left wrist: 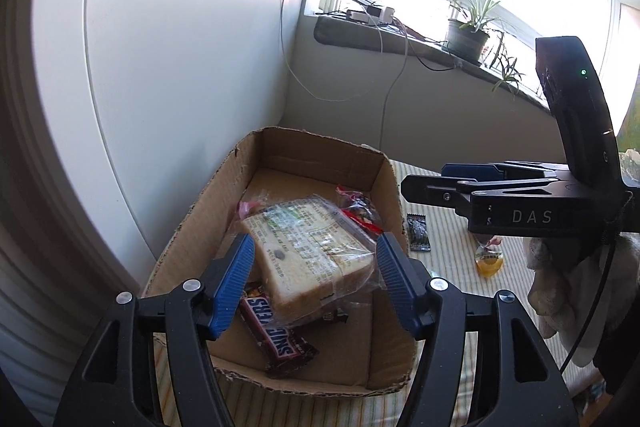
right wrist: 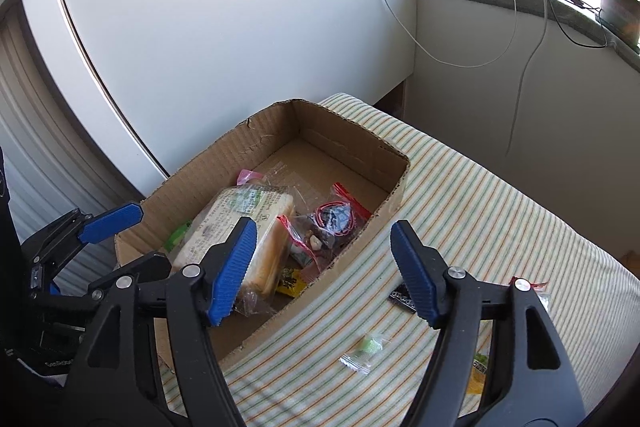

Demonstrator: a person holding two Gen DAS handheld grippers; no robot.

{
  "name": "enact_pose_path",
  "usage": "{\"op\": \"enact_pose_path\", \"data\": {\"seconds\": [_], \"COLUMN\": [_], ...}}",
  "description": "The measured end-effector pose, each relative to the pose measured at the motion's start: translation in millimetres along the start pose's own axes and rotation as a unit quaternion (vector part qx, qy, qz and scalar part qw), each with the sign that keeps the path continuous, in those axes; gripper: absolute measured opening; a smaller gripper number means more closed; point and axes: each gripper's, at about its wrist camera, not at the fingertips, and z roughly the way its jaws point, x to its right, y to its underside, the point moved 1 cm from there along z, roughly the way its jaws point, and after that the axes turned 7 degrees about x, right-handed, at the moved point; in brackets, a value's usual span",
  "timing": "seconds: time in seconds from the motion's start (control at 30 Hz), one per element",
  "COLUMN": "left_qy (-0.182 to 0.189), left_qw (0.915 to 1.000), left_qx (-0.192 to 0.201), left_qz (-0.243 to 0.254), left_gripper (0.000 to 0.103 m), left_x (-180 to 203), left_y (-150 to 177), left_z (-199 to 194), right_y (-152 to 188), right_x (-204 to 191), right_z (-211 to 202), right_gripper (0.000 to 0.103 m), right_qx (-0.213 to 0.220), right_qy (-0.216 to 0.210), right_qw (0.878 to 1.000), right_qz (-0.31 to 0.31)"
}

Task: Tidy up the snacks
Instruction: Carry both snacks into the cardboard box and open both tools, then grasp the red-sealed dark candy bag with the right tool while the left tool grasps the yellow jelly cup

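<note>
Fingers of the left gripper (left wrist: pixel 316 281) stood spread wide and empty above the cardboard box (left wrist: pixel 276 147), with the wrapped sandwich (left wrist: pixel 310 253) lying between and just beyond them, seemingly let go. Below the left finger a Snickers bar (left wrist: pixel 276 337) lay partly under the sandwich, and a red-trimmed clear bag (left wrist: pixel 358 209) sat beyond the right finger against the box's far wall.

Fingers of the right gripper (right wrist: pixel 324 273) were likewise spread and held nothing. Its left finger hung over the box, its right finger over the striped surface (right wrist: pixel 500 187), straddling the box's near wall. A small clear-wrapped candy (right wrist: pixel 362 349) lay on the surface between and below these fingers, a dark packet (right wrist: pixel 401 299) showed just beside the right finger, and a yellow-and-green wrapper (right wrist: pixel 478 373) peeked out lower right.

Judging by what lay outside the box, the step in hand was probably fetching a loose snack. To do it well, the right gripper should drop squarely over the candy, close on its crimped ends rather than its slippery middle, and lift clear of the box wall before crossing over.

Much was hard to read: the dark packet was half hidden behind the right finger, the yellow wrapper was cut off by the gripper body, and the bag's contents were possibly nuts or dried fruit, too small to tell.
</note>
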Motion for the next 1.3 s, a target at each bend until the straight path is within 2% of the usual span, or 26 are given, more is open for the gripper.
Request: {"op": "enact_pose_path", "data": {"seconds": [0.37, 0.6, 0.8, 1.1, 1.3], "left_qy": [0.053, 0.086, 0.108, 0.146, 0.145], "left_qw": [0.9982, 0.9949, 0.9913, 0.981, 0.9779], "left_qx": [-0.004, -0.026, -0.053, -0.103, -0.126], "left_qz": [0.026, 0.045, 0.053, 0.075, 0.083], "left_gripper": [0.063, 0.045, 0.039, 0.039, 0.04], "left_x": [52.0, 89.4, 117.7, 165.7, 184.1], "left_y": [5.3, 17.0, 30.2, 46.3, 52.3], "left_z": [3.4, 16.9, 33.4, 70.0, 94.7], "right_y": [17.9, 37.0, 55.0, 73.1, 76.8], "right_x": [58.0, 106.9, 141.3, 170.8, 176.8], "right_z": [-35.6, -48.0, -45.9, -22.0, -11.4], "right_gripper": [0.072, 0.072, 0.072, 0.072, 0.072], "right_qx": [0.006, -0.004, -0.024, -0.062, -0.07], "right_qy": [0.042, 0.074, 0.088, 0.074, 0.065], "right_qw": [0.999, 0.996, 0.992, 0.989, 0.989], "right_qz": [0.024, 0.055, 0.083, 0.114, 0.115]}}
